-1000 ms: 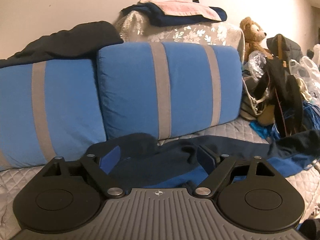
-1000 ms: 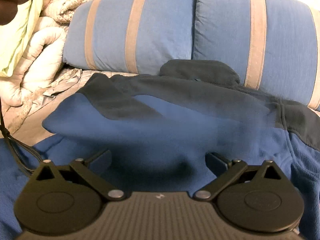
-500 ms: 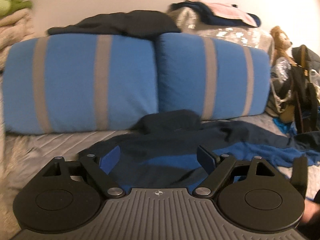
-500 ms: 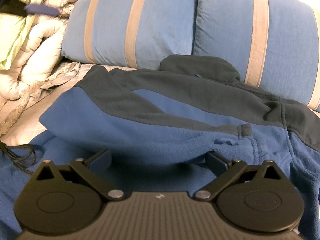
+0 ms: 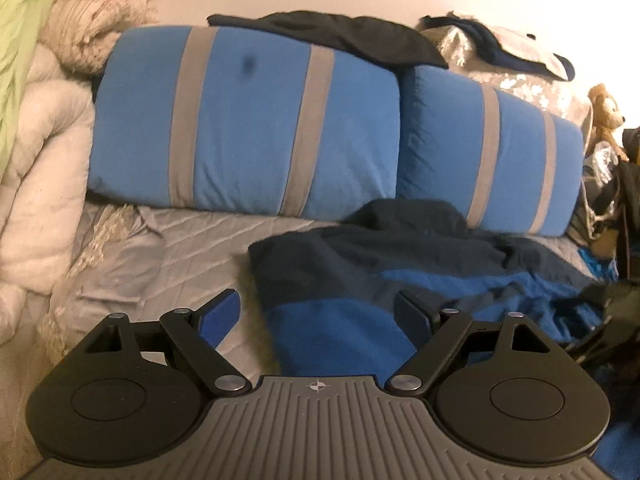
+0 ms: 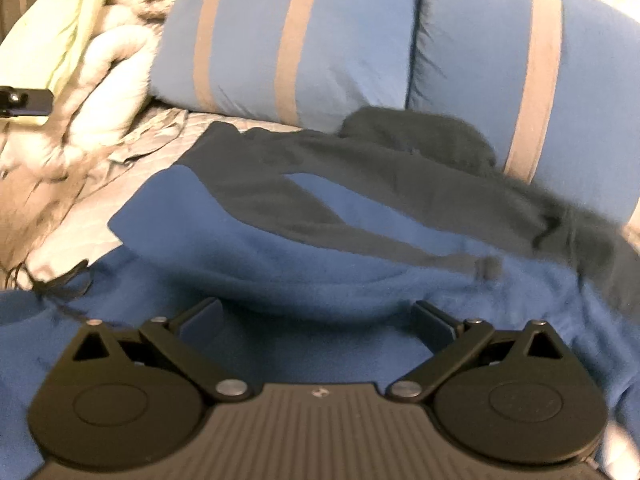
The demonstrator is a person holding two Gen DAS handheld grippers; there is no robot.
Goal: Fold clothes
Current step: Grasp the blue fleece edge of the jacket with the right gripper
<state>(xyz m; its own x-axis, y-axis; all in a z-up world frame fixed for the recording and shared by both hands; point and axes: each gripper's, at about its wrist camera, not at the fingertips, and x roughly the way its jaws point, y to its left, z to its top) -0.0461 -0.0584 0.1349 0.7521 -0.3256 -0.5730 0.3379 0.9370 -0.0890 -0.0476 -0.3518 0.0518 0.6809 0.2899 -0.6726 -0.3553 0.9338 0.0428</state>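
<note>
The left gripper (image 5: 316, 314) stands wide open, its 2 fingers spread and holding nothing; the left finger (image 5: 219, 316) sits over bare grey quilted bedspread (image 5: 192, 248), and the right finger (image 5: 414, 316) sits over the blue fleece jacket (image 5: 360, 300); whether either finger touches the surface below cannot be told. The jacket's left edge lies between the 2 fingers, and the garment spreads from there ahead and to the right of this gripper, with dark navy panels on its far part and brighter blue nearer the fingers. Beyond the jacket, 2 blue pillows with grey stripes (image 5: 248, 124) stand along the far side; a dark garment (image 5: 340, 38) lies draped over their tops. To the far left of this gripper lies a heap of cream bedding (image 5: 44, 168); to the far right sits a teddy bear (image 5: 604, 114) beside a clutter of bags. The right gripper (image 6: 316, 320) is likewise wide open and holds nothing; both fingers sit over the jacket (image 6: 320, 248), which fills the area directly ahead and to both sides; a rounded fold of blue fleece lies just ahead of the fingertips, with the dark navy panels further on, close against the pillows (image 6: 300, 36); this view is somewhat blurred. Cream bedding (image 6: 104, 72) lies ahead and to the left of this gripper.
</note>
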